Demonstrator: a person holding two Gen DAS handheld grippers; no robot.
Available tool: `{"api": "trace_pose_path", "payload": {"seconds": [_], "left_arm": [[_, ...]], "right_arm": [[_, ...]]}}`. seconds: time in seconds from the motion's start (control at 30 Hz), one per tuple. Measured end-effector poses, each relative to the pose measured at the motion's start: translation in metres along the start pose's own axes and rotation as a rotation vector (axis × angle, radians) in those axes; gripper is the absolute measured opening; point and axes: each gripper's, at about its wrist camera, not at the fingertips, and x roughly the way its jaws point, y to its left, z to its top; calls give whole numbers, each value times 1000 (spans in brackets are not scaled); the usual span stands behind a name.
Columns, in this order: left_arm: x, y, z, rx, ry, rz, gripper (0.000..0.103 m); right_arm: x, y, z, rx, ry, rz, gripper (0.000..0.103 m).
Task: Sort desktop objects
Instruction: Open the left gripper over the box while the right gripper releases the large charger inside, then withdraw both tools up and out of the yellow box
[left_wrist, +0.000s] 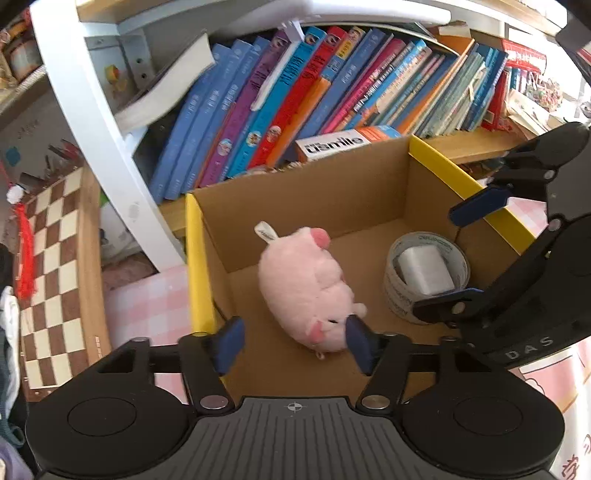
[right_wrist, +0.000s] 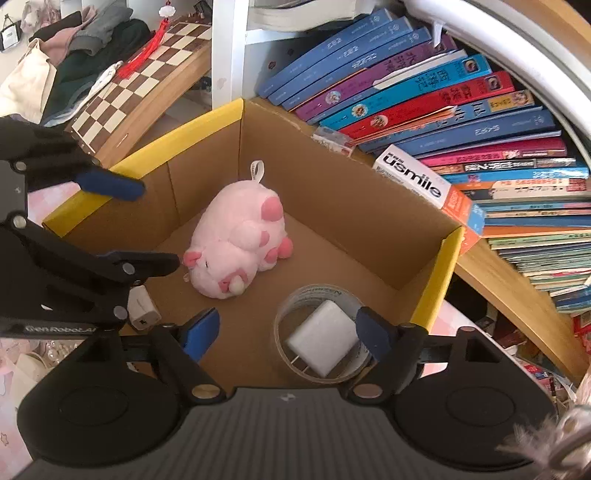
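Both claws hover over the cardboard box, both released, nothing held.

Left claw: jaws spread wide, pink plush pig right ahead, its near end just by the right pad. Pig's long axis runs near-to-far, slightly diagonal, so roughly in line w/ the claw's reach, not across it. Tag loop points far.

Right claw: jaws apart, hanging over the tape roll w/ white charger sitting inside the ring. Roll lies flat on the box floor, near-right corner, well apart from the pig.

Judgement: pig, roll and charger are already in the box, so this looks like post-drop; next move is prob a retreat to fetch more off the desk. If the pig needs regrabbing, left claw is nearer.

View diffs:
- right wrist cam shows a small white plug on the box floor under the left claw; left cam doesn't show it.
- right cam shows the pig's face and feet; left cam mostly its back.
- left cam shows pink checked desk left of the box.

Books on the shelf behind, chessboard far left.
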Motion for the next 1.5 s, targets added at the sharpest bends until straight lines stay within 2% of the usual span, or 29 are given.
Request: {"api": "trace_pose_path", "payload": {"seconds": [0.33,0.57,0.7,1.03,1.5], "left_arm": [[-51,4,-7,-22,-125,3,81],[-100,-1,-39,11,-196,10,84],[-125,0,-63,17,-215,16,89],[-169,-1,-120,42,-230,20,92],[-170,-16,-182,43,-167,2,92]], "right_arm": [[-53,5,-11,62,-114,-41,87],[-95,29,-36,82,-165,-72,89],[-117,50,-55,99,-192,-89,94],[-147,106,-108,142,-202,-134,100],[-130,155,-148,180,-137,-118,100]]}}
